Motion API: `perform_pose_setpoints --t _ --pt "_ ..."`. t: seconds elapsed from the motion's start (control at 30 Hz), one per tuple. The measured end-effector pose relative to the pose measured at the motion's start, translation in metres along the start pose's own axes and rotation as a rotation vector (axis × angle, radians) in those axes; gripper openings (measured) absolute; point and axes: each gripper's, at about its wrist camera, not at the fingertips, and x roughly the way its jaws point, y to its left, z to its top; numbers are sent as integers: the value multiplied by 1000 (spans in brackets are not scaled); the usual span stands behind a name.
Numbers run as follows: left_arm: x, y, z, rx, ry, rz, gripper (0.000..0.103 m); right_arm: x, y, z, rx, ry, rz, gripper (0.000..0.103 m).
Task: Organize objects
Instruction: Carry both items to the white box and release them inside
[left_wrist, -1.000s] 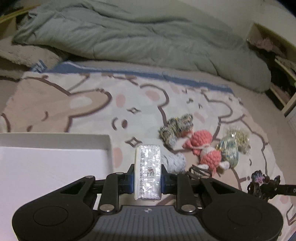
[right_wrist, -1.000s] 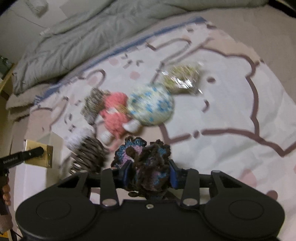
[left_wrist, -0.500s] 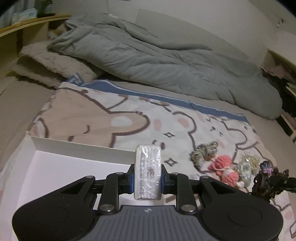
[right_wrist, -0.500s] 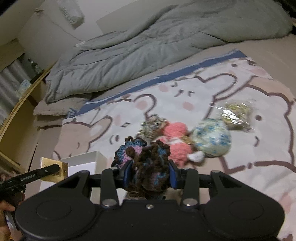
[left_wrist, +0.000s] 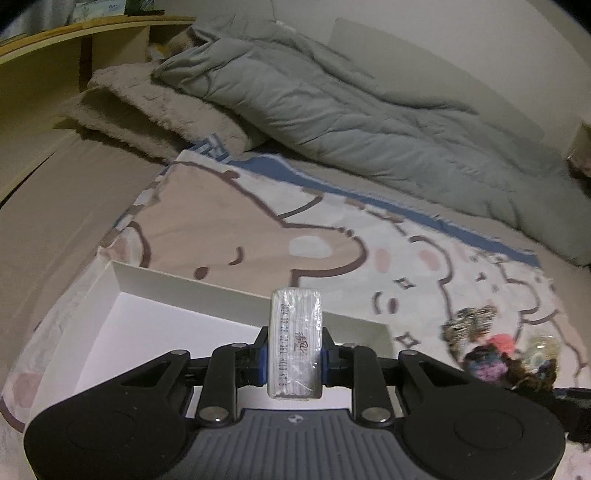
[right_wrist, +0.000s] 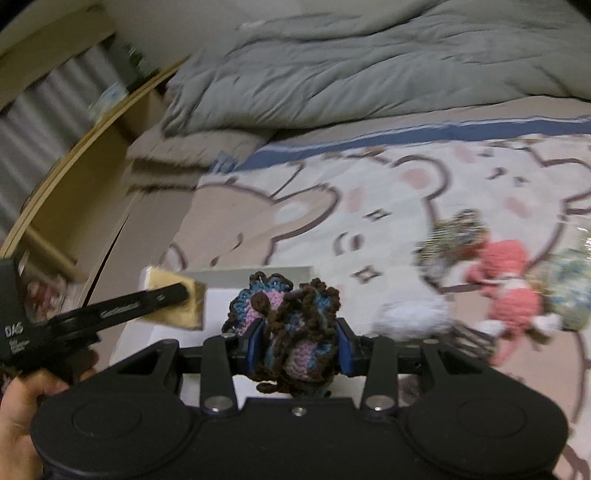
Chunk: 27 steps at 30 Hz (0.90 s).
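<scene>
My left gripper (left_wrist: 294, 354) is shut on a small wrapped white packet (left_wrist: 295, 343) and holds it above the open white box (left_wrist: 192, 291) on the bear-print blanket. My right gripper (right_wrist: 295, 339) is shut on a crocheted brown, blue and pink piece (right_wrist: 291, 328), near the box's right end (right_wrist: 258, 275). The left gripper (right_wrist: 110, 310) shows in the right wrist view, holding the packet, which looks gold there (right_wrist: 173, 302). The crocheted piece also shows in the left wrist view (left_wrist: 506, 365).
Loose items lie on the blanket right of the box: a pink crochet doll (right_wrist: 513, 277), a speckled knit piece (right_wrist: 458, 236), a white fluffy item (right_wrist: 413, 314) and a blue-patterned pouch (right_wrist: 569, 291). A grey duvet (left_wrist: 369, 99) and a wooden shelf (left_wrist: 74, 37) lie behind.
Both grippers have swung left, away from the loose items and toward the white box, each keeping its hold. The box now fills more of the left wrist view.
</scene>
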Motion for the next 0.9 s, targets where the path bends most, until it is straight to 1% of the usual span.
perform_pose_setpoints --t 0.13,0.23,0.33,0.47,0.53,0.57,0.6,0.67,0.7,0.73,0.8,0.87,0.9 --pt "15 10 1 18 22 40 26 36 15 -1 -31 77 34 41" --pt "23 15 2 37 28 70 26 56 20 0 -43 114 42 41" --pt "29 20 4 69 9 84 26 73 24 3 -53 133 40 41" --pt "35 22 3 134 -19 78 26 93 24 7 -56 159 41 41" --pt "39 20 0 204 -23 57 26 101 23 8 -65 163 41 42" --pt "40 17 -4 252 -24 56 26 104 22 9 -72 164 38 43" --pt "42 13 -8 309 -23 61 27 107 22 9 -83 162 27 46" --pt "45 7 -17 412 -17 57 27 110 23 9 -106 150 3 47" --pt "46 3 -23 469 -11 48 29 111 24 9 -119 146 -11 51" --pt "47 0 -28 515 -3 37 29 111 25 9 -131 142 -23 55" --pt "47 -5 -39 602 21 1 29 108 26 11 -149 126 -32 55" --pt "46 -9 -47 655 40 -30 30 104 26 13 -154 111 -35 55" --pt "44 -9 -51 677 51 -50 33 102 26 13 -154 104 -34 55"
